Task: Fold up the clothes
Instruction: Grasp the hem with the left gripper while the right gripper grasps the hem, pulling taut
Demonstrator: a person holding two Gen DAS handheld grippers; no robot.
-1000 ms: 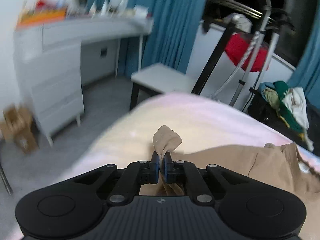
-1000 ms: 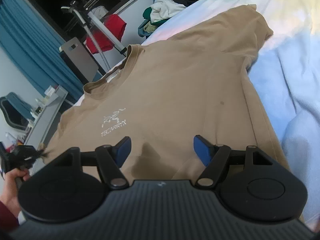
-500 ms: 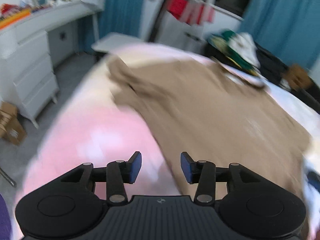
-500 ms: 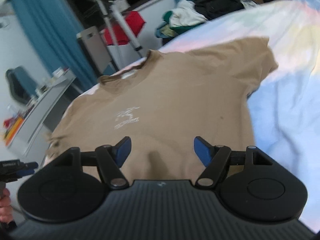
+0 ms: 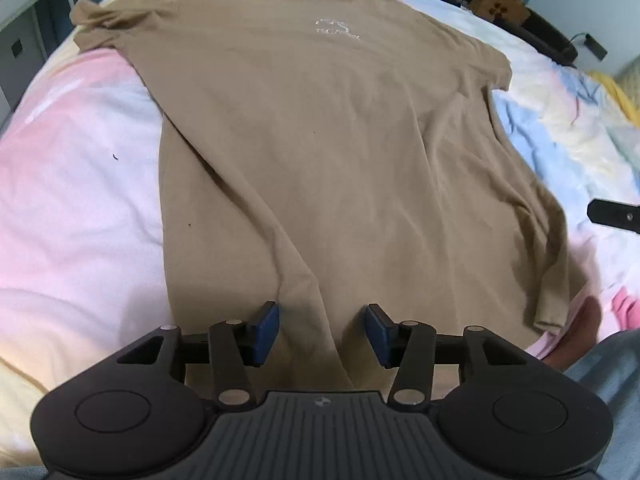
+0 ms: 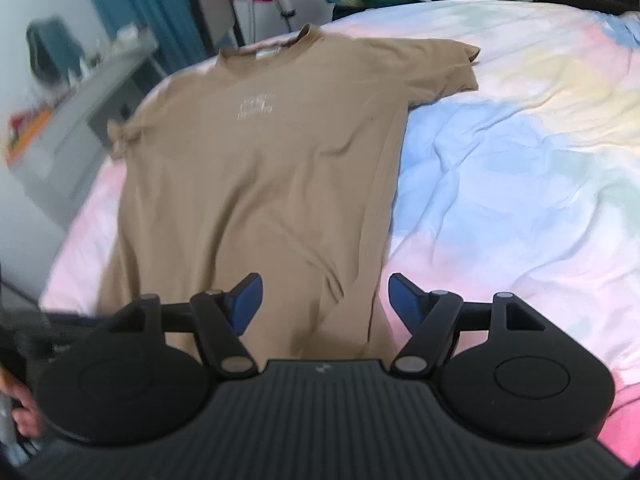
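With the sleeve just let go, my left gripper (image 5: 322,330), fingers opening and empty, joins the wide-open, empty right gripper (image 6: 324,302) above the spread T-shirt's (image 5: 340,152) hem, ready for folding.

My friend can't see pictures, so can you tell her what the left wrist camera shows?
A tan T-shirt lies spread flat, front up, on a pastel bedspread, its collar at the far end. The left gripper hovers over the near hem, its jaws opening with nothing pinched between them.

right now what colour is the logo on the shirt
White, on the tan shirt's chest logo; clearest in the left wrist view.
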